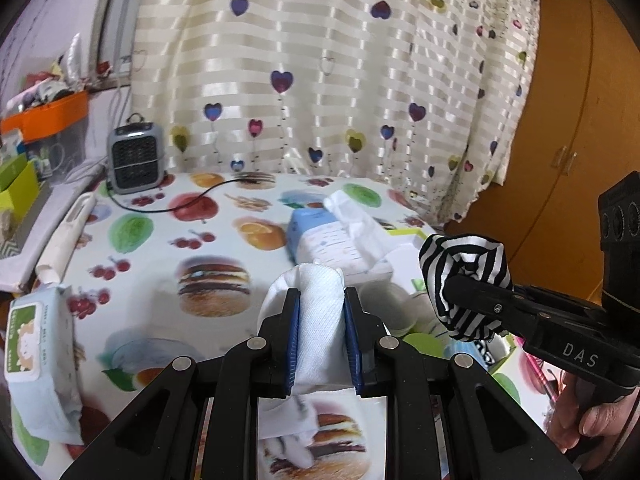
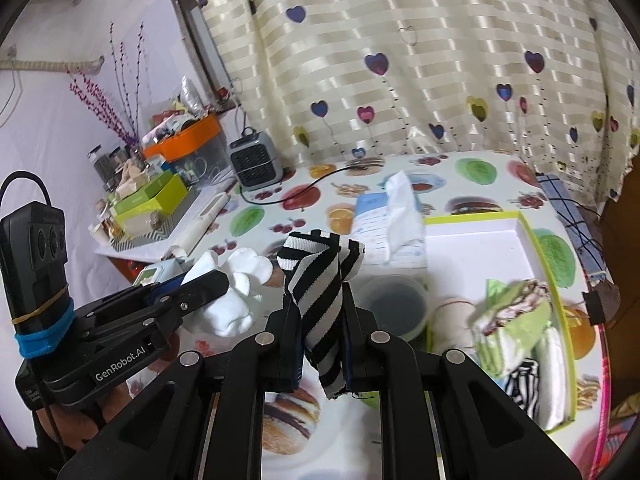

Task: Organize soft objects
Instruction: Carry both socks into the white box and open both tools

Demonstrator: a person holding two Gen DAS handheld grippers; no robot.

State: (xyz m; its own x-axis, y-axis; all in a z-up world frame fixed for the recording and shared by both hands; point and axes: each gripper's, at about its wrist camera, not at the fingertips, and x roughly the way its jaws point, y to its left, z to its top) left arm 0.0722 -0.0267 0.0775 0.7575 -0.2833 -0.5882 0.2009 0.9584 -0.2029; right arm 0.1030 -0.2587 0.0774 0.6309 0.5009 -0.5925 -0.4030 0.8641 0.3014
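**Inspector A:** Left gripper (image 1: 322, 300), left wrist view, lower centre of frame. Condition?

**Inspector B:** Clenched on a white sock (image 1: 320, 312). The cloth fills the gap between the blue pads, bulges above the fingertips and hangs out below them. It is held clear of the food-print tablecloth (image 1: 160, 240).

**Inspector A:** Right gripper (image 2: 320, 308)?

**Inspector B:** Right wrist view, lower centre. Grasping a black-and-white striped sock (image 2: 320, 300), which rises between the fingers, folds over at the top and trails below the pads. In the left wrist view the same gripper enters from the right edge, the striped bundle at its tip, right of the white sock and apart from it.

**Inspector A:** Other soft items?

**Inspector B:** A white box with lime-green rim (image 2: 536, 240) at right of the right wrist view holds folded cloths, among them a striped one and a green one. A tissue pack (image 2: 384, 232) lies beside the box at upper left of it. A wet-wipes pack (image 1: 36, 364) sits at lower left of the left wrist view.

**Inspector A:** Legible writing?

**Inspector B:** "DAS" on the right gripper body in the left wrist view; "GenRobot.AI" on the left gripper body in the right wrist view. Print on the wipes and tissue packs is unreadable.
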